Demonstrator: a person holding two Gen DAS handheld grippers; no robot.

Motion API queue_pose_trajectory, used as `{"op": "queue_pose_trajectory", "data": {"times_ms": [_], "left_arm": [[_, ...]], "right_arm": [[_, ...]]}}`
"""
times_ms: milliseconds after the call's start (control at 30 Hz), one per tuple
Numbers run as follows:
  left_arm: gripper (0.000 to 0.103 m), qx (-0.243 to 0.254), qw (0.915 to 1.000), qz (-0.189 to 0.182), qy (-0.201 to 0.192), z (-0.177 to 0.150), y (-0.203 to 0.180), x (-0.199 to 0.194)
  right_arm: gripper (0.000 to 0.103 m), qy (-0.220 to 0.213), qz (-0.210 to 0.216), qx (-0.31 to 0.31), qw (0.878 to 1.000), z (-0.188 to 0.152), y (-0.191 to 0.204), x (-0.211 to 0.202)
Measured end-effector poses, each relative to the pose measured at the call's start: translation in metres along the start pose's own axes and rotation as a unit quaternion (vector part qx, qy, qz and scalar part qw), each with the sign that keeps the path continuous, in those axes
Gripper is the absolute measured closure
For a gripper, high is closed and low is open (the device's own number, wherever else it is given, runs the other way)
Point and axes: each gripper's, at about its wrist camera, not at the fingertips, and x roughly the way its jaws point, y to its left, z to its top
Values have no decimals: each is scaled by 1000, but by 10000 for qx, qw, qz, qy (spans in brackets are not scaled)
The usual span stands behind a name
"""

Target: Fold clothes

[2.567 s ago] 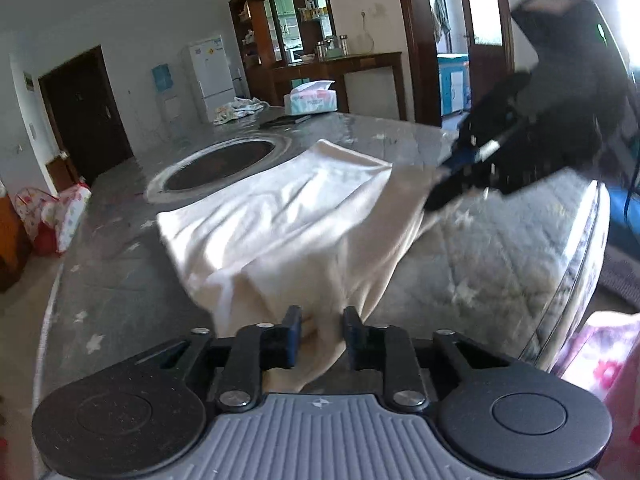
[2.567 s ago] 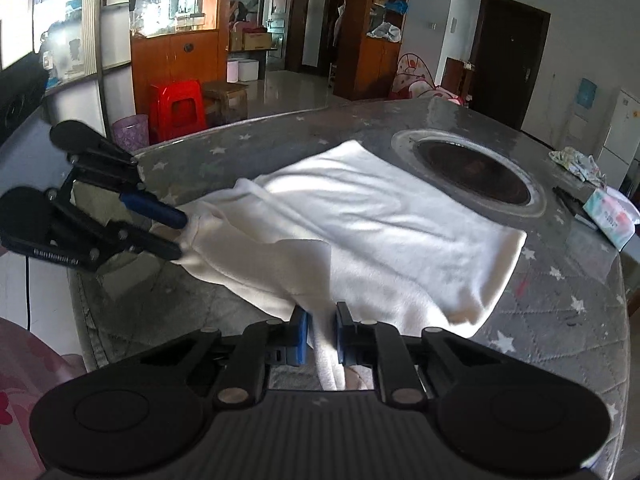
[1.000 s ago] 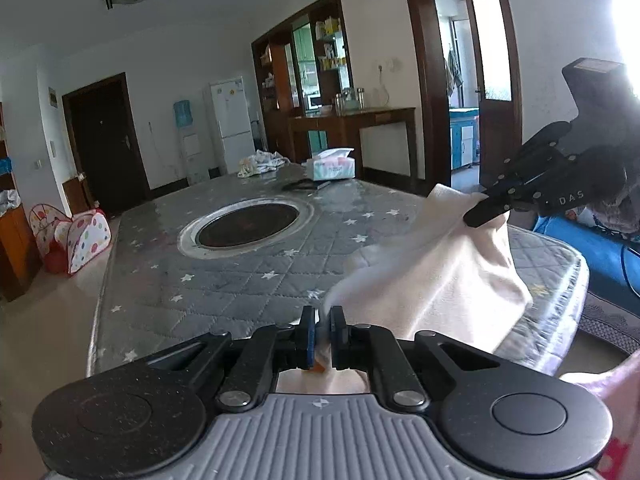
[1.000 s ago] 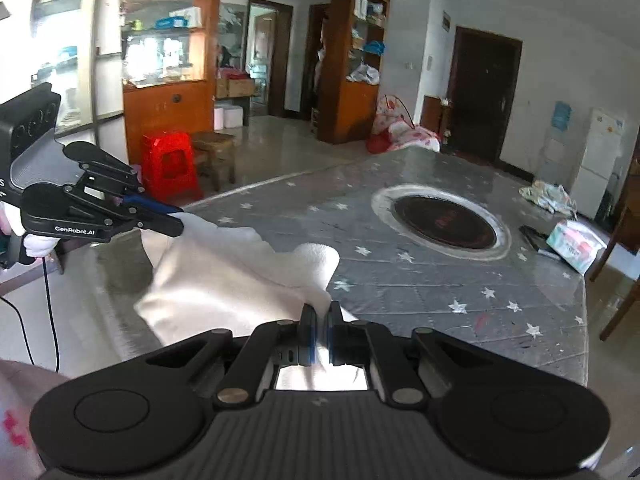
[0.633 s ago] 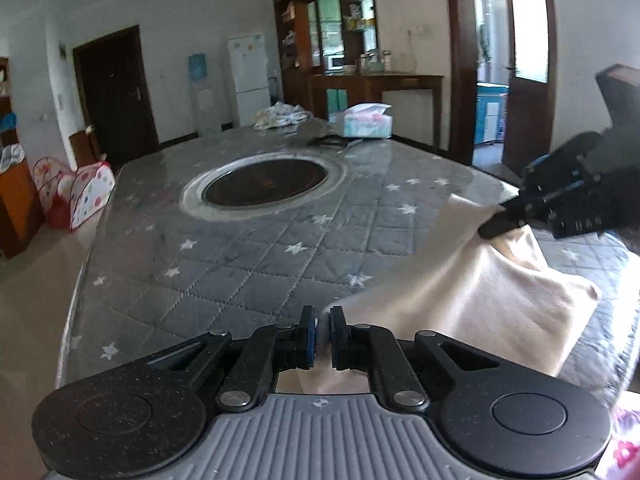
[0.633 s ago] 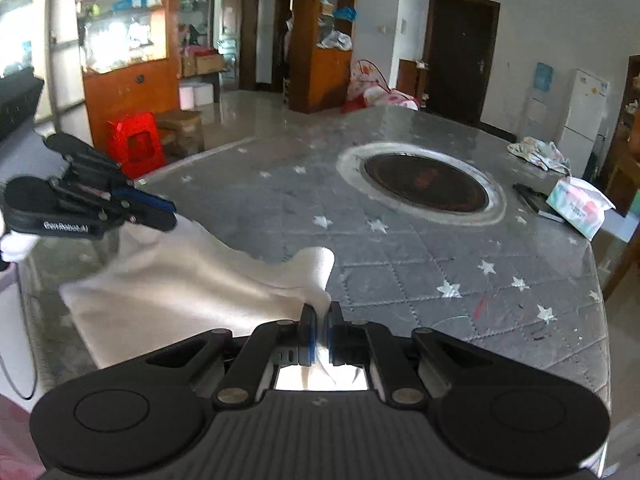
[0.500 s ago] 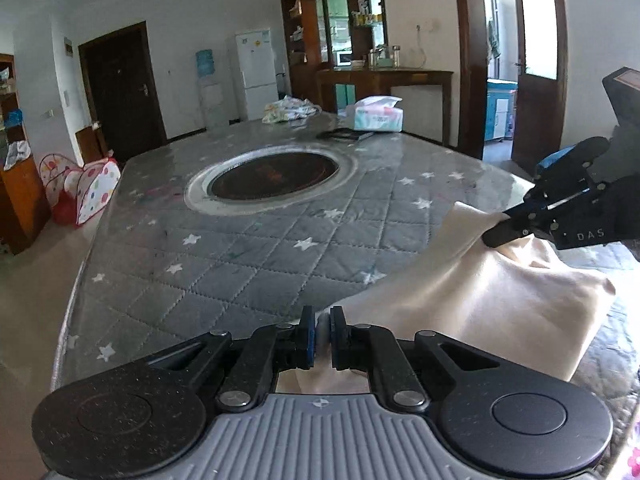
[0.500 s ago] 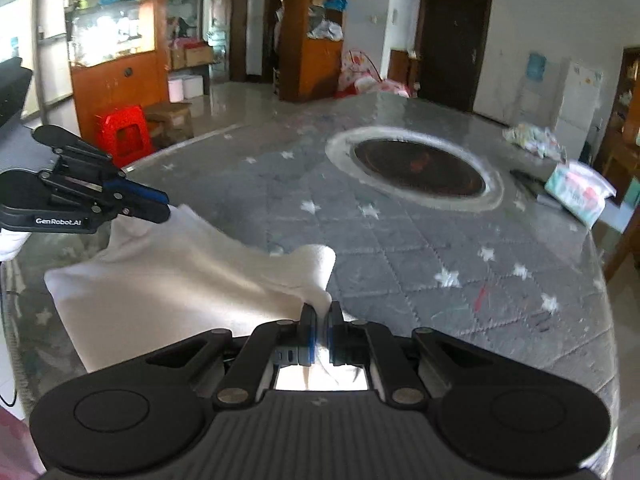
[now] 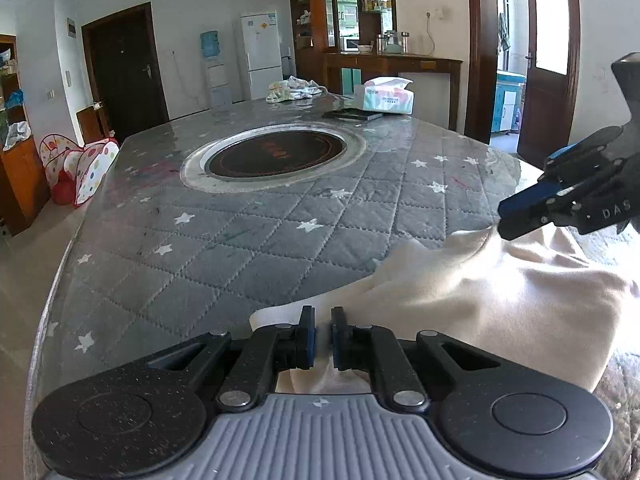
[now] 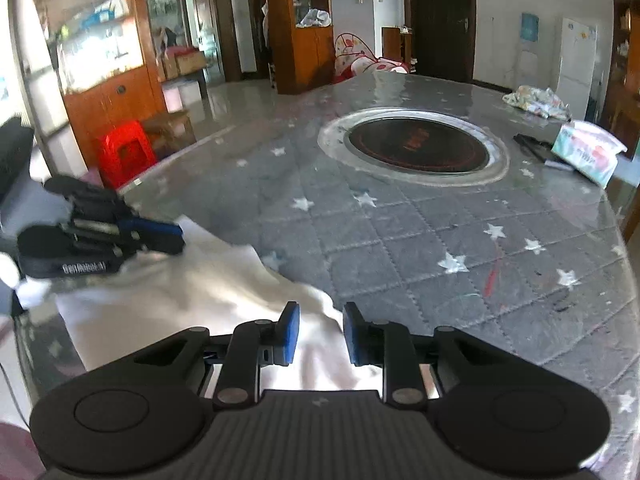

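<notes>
Closest to you, the cream garment (image 10: pixel 180 300) lies bunched at the near edge of the grey star-quilted table (image 10: pixel 400 240). Your right gripper (image 10: pixel 320 334) has its jaws spread wide over the cloth's edge, nothing pinched; half a second back it was clamped tight on that fabric. Your left gripper (image 9: pixel 321 338) shows a narrow gap with cloth between the pads, a bit wider than before, so I can't tell if it really grips. The garment sits flatter than a second ago. Further out there's the round dark inset (image 10: pixel 416 146), then the tissue pack (image 9: pixel 386 96) with a tissue poking out, and a crumpled printed cloth (image 9: pixel 294 88).
</notes>
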Motion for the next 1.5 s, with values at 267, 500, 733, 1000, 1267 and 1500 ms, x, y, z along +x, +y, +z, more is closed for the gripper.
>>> {"op": "queue_pose_trajectory", "data": {"times_ms": [267, 500, 733, 1000, 1267, 1500], "left_arm": [[94, 55, 9999, -1, -96, 6, 0, -6], [95, 46, 9997, 50, -218, 13, 0, -6], [92, 97, 9996, 229, -133, 13, -2, 14], [91, -71, 9989, 349, -302, 22, -2, 5], [92, 274, 9976, -583, -260, 28, -37, 0], [91, 159, 9992, -352, 78, 27, -38, 33]], "right_arm": [[79, 322, 171, 393, 9986, 5, -8, 35], [99, -132, -114, 16, 9998, 10, 7, 21], [98, -48, -420, 65, 9991, 7, 4, 42], [87, -207, -541, 209, 9981, 10, -3, 37], [87, -244, -126, -229, 9994, 11, 24, 22], [88, -27, -223, -146, 9996, 1, 19, 41]]}}
